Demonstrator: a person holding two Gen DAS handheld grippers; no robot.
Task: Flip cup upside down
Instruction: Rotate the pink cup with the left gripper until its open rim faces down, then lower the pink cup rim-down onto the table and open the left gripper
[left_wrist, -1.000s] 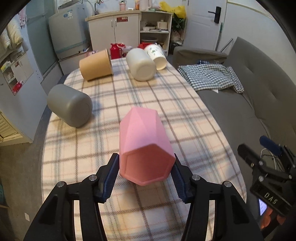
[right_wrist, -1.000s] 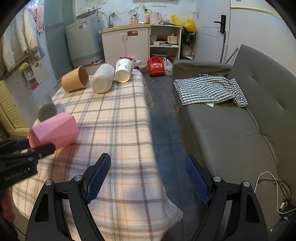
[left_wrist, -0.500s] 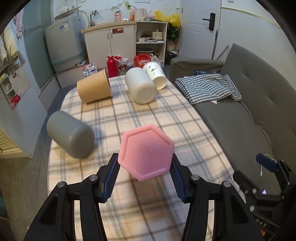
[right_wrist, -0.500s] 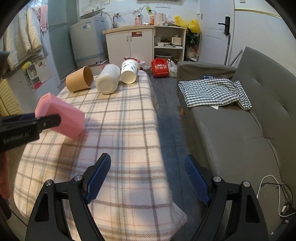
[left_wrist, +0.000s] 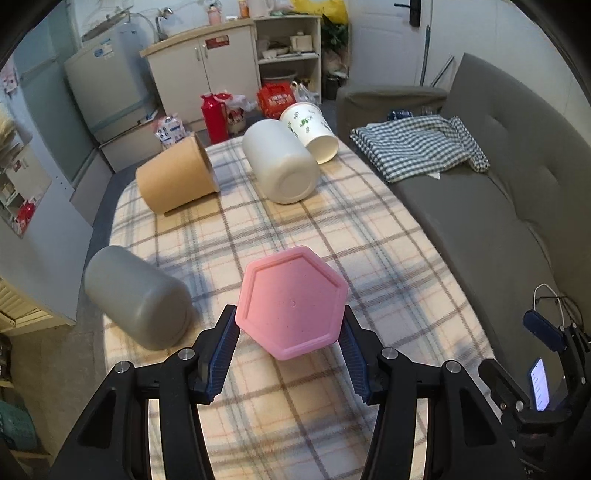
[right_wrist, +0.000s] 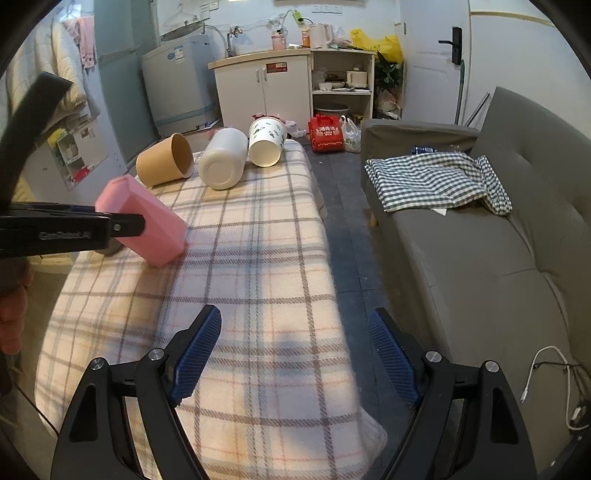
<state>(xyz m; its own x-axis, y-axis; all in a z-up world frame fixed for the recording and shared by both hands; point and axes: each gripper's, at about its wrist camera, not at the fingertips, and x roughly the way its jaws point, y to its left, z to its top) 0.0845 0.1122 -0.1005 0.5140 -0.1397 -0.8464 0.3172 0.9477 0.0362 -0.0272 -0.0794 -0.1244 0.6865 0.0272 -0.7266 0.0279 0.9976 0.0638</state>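
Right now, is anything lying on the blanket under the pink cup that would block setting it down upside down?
Nothing visible does. The pink hexagonal cup, held tilted by the left gripper, has its lower corner at or just above bare plaid blanket. The grey cylindrical cup lies beside it, to its left and apart.

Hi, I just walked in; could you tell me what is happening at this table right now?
A person is working with two handheld tools. The left tool is shut on a pink hexagonal cup, holding it tilted with its base toward the camera and its mouth angled down at the plaid-covered table. The right tool is open and holds nothing. Four other cups lie on their sides: a grey one, a brown one, a white one and a leaf-printed paper one.
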